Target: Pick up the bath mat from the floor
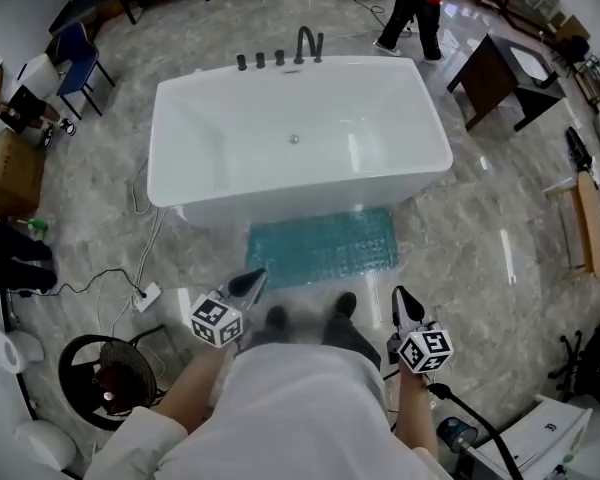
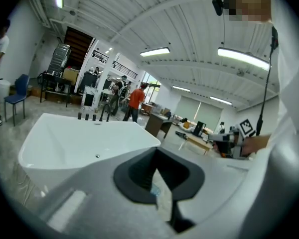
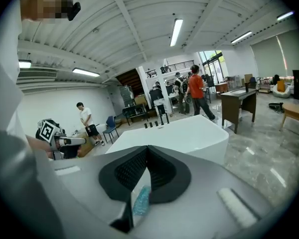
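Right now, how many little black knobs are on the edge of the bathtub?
3. They stand in a row on the bathtub's far rim, left of the tall faucet: left knob, middle knob, right knob. None seems hidden.

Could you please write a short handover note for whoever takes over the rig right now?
Left gripper: shut, empty.
Right gripper: shut, empty.
Both are held up in front of the person, clear of the bath mat, near its near edge.
The bath mat lies flat on the floor, along the front of the bathtub.
Done: nothing yet; the mat is untouched.
Left to do: open the jaws, lower to the near edge, grip it and lift.
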Motion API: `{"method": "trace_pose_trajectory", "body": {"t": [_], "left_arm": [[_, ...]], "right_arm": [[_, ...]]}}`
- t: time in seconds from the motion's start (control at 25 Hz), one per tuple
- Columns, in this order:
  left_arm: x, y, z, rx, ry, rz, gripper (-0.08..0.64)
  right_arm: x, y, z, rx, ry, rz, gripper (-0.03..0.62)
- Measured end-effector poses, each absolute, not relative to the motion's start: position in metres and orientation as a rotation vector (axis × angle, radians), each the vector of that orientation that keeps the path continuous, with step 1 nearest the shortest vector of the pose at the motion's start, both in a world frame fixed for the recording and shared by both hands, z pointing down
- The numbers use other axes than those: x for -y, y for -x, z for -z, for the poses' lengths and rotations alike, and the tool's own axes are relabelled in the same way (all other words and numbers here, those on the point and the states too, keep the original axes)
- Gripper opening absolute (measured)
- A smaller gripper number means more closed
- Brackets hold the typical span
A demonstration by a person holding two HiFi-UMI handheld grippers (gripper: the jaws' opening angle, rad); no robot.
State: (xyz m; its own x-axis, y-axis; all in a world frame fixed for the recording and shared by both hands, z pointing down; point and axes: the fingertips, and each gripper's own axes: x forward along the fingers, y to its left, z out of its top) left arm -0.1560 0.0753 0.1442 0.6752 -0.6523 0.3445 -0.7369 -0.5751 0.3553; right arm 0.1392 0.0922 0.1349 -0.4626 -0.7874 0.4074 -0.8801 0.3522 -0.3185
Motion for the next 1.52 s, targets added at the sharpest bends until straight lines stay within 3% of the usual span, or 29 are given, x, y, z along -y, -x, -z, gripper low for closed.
{"method": "trace_pose_trajectory", "body": {"t": [0.48,0.8,1.12,1.52], "left_arm": [[-0.042,0.06,-0.157,1.325,-2.233,-0.162,0.002],[-0.027,0.028,-0.176,1.442,-2.153,-0.186,0.002],[-0.026,0.047,-0.213,1.447,-2.116,-0.241,0.002],[0.018,0.096,-0.315,1.451,-2.025,-0.306,0.002]], "right_arm": [[-0.009,-0.247,-0.161,2.473,-1.215,-0.757,0.003],[0.035,-0.267,-0.2,2.484,-0.997,-0.761,0.003],[0.048,-0.238,-0.246,2.464,-0.954,-0.797,0.003],[0.09,-0.213,-0.34,2.35,-1.068,-0.837,0.003]]}}
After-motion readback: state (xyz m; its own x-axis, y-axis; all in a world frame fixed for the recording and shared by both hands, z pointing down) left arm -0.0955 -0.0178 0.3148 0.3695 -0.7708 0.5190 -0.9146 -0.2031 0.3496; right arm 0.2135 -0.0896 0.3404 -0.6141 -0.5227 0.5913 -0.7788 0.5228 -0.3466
